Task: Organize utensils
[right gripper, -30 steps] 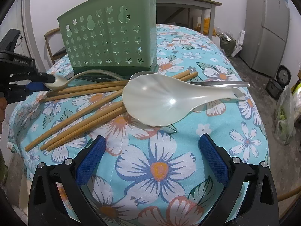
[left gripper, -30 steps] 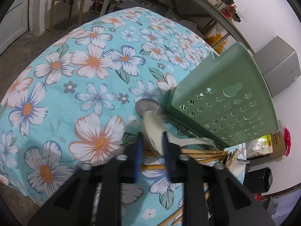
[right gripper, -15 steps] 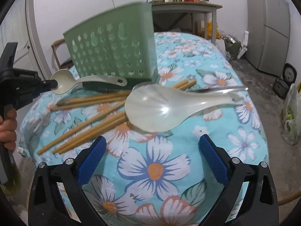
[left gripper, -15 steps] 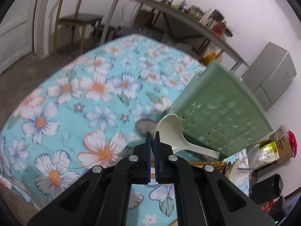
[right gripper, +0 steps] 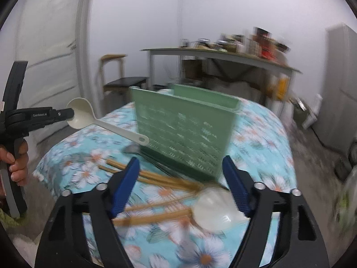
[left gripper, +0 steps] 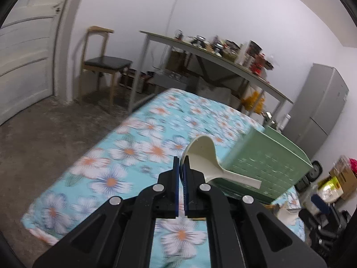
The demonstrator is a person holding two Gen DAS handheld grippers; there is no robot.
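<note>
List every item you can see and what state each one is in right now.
Left tongs: shut on the cream spoon's bowl rim.
Cream spoon: lifted clear of the table, handle toward the holder.
Right tongs: closing, nothing between them.
Green utensil holder: upright on the tablecloth.
Chopsticks: lying loose on the cloth.
Large white spoon: lying on the cloth.

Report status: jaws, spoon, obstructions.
Left gripper shut on cream spoon, lifted clear. Right gripper empty, jaws closing. Green utensil basket ahead; chopsticks still on table.
</note>
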